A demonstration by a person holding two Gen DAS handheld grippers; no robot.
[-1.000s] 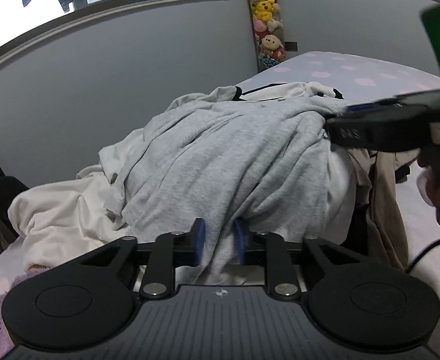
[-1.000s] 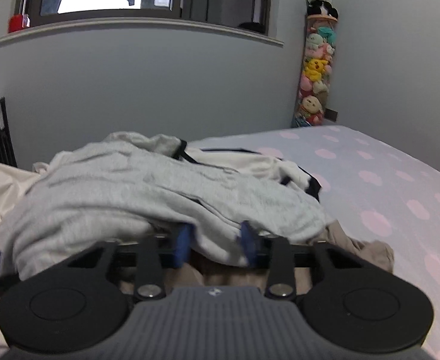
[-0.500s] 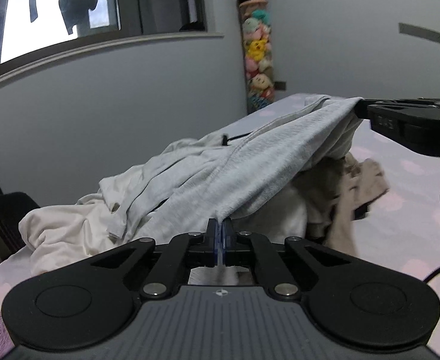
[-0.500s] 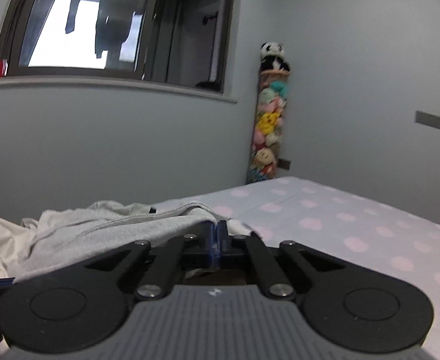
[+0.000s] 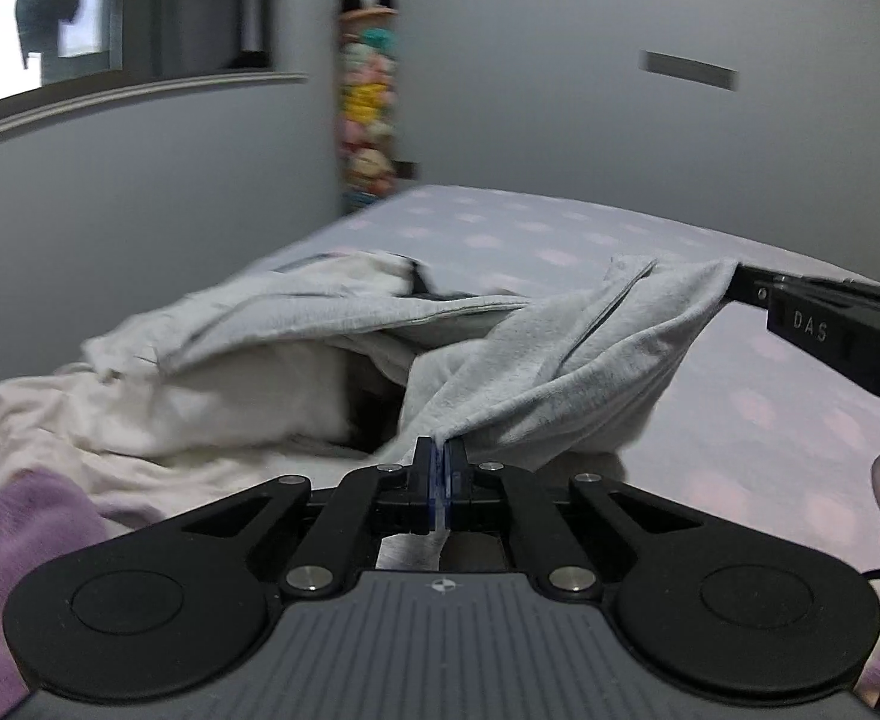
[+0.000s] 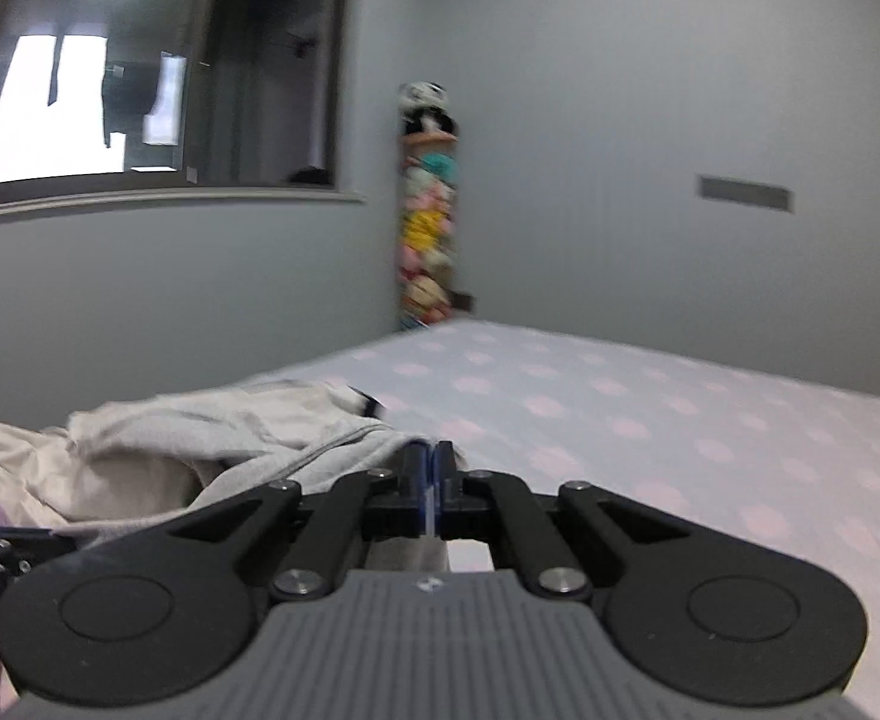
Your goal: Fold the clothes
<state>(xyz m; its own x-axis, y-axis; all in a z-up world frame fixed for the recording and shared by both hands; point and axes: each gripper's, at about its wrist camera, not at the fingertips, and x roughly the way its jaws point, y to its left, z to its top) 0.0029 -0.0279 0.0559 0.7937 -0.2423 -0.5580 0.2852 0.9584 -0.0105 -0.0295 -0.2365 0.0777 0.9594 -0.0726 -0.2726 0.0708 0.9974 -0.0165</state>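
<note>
While both tools are pinching the gray shirt (image 5: 565, 360), left tool (image 5: 440, 468) and right tool (image 6: 429, 474) clamped on its edge, it is hanging between them over the bed (image 6: 649, 420); pulling apart evenly is looking best, clear of the pile (image 5: 158, 414).

The only readable text is "DAS", in pale capital letters on the black side of the right claw (image 5: 739, 288) as seen from the left wrist view. A small round emblem on each claw's grey body is too small to read.
</note>
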